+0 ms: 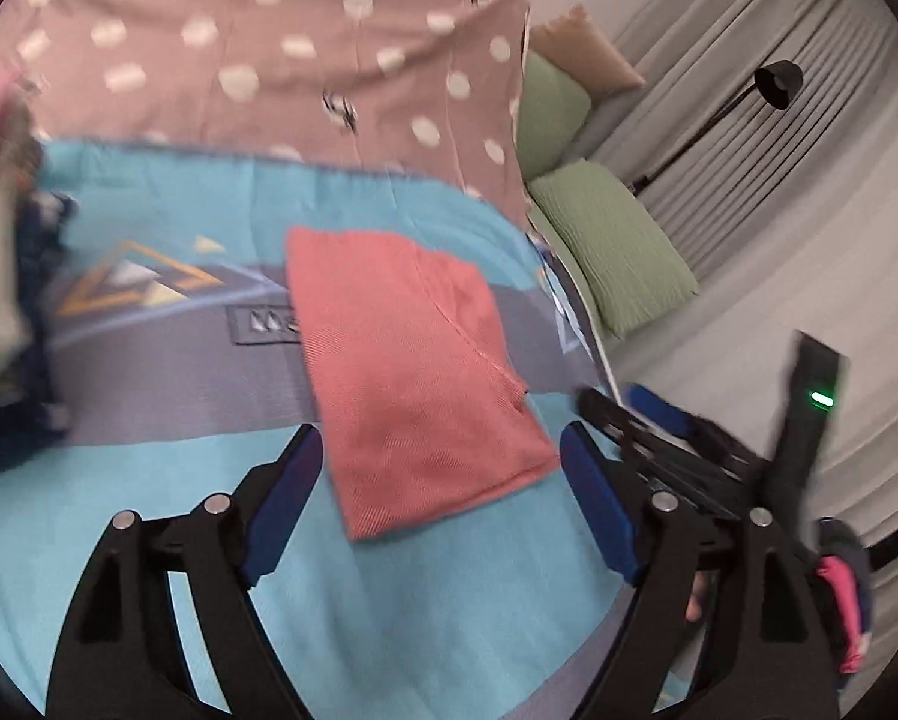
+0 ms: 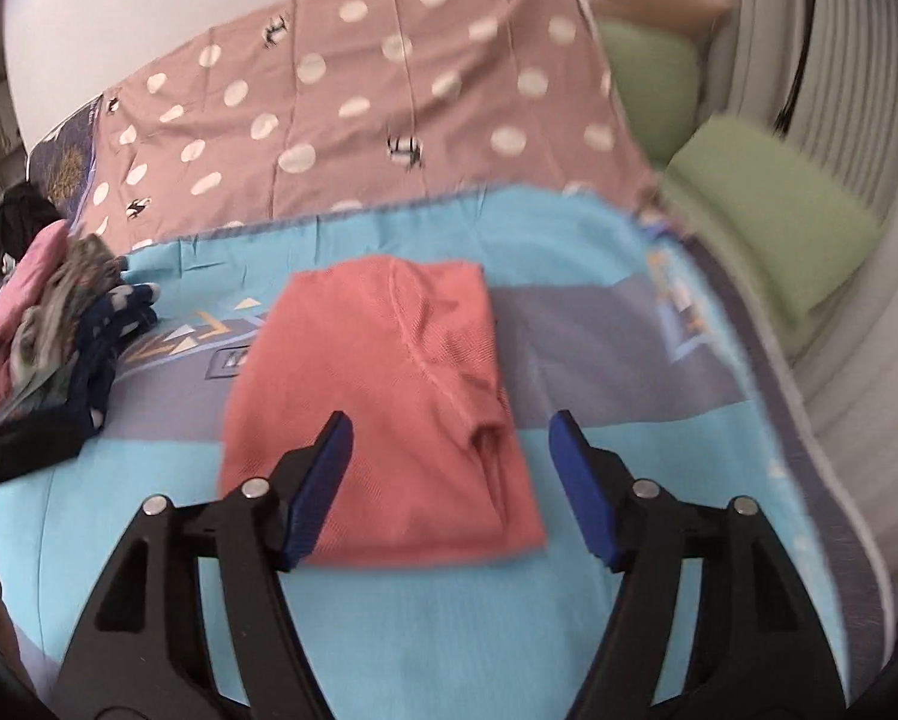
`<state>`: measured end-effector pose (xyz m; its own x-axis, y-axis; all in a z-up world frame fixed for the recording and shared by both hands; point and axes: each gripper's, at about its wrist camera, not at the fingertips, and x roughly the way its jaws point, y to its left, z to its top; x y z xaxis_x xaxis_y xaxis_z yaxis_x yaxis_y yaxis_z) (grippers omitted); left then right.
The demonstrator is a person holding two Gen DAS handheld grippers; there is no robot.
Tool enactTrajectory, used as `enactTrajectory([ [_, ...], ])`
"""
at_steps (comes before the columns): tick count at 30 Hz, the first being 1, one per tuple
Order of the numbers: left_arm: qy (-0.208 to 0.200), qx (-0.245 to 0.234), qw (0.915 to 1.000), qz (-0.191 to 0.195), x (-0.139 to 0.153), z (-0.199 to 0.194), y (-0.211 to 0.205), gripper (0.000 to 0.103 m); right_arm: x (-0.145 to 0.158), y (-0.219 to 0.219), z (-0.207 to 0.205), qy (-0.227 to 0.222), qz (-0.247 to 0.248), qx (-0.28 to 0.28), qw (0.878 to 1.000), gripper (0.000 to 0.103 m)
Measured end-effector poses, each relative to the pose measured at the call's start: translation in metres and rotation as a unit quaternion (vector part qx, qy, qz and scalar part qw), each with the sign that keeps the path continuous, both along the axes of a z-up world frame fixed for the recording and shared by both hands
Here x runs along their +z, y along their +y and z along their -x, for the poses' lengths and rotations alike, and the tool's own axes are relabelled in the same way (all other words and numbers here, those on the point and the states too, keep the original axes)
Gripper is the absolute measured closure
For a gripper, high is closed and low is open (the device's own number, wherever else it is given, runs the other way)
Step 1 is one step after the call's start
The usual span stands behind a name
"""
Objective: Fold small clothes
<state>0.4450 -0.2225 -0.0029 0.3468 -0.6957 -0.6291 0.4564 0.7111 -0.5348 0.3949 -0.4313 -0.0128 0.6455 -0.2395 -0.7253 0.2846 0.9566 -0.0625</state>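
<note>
A coral-red garment (image 1: 413, 372) lies folded into a neat rectangle on the blue and grey blanket (image 1: 149, 534). It also shows in the right wrist view (image 2: 383, 402). My left gripper (image 1: 443, 462) is open and empty, hovering just in front of the garment's near edge. My right gripper (image 2: 451, 450) is open and empty, above the garment's near half. The right gripper also shows at the right edge of the left wrist view (image 1: 646, 414). Neither gripper touches the cloth.
A pile of clothes (image 2: 59, 324), pink, patterned and navy, sits at the left of the blanket (image 2: 598, 324). A polka-dot sheet (image 2: 389, 102) covers the bed beyond. Green pillows (image 2: 766, 228) lie at the right by grey curtains. A black floor lamp (image 1: 772, 84) stands there.
</note>
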Motion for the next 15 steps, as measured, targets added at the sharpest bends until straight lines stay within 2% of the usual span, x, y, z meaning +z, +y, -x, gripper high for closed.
enactTrajectory([
  [1, -0.015, 0.020, 0.9996, -0.013, 0.008, 0.011, 0.009, 0.021, 0.009, 0.007, 0.012, -0.004, 0.005, 0.002, 1.000, 0.026],
  [3, -0.046, 0.059, 0.9964, -0.039, 0.021, 0.035, 0.025, 0.021, 0.025, 0.026, 0.037, -0.016, 0.011, 0.011, 1.000, 0.024],
  [7, -0.096, 0.089, 0.9871, -0.092, 0.038, 0.084, 0.044, 0.010, 0.049, 0.067, 0.095, -0.036, 0.021, 0.012, 0.999, 0.021],
  [10, -0.099, 0.096, 0.9829, -0.122, 0.034, 0.107, 0.053, 0.010, 0.058, 0.094, 0.136, -0.055, 0.022, 0.005, 0.998, 0.017],
  [13, -0.094, 0.115, 0.9797, -0.135, 0.034, 0.139, 0.078, 0.008, 0.061, 0.121, 0.171, -0.067, 0.046, 0.004, 0.997, 0.013],
  [15, -0.091, 0.132, 0.9764, -0.144, 0.033, 0.160, 0.093, 0.007, 0.061, 0.134, 0.187, -0.076, 0.044, 0.010, 0.996, 0.012],
])
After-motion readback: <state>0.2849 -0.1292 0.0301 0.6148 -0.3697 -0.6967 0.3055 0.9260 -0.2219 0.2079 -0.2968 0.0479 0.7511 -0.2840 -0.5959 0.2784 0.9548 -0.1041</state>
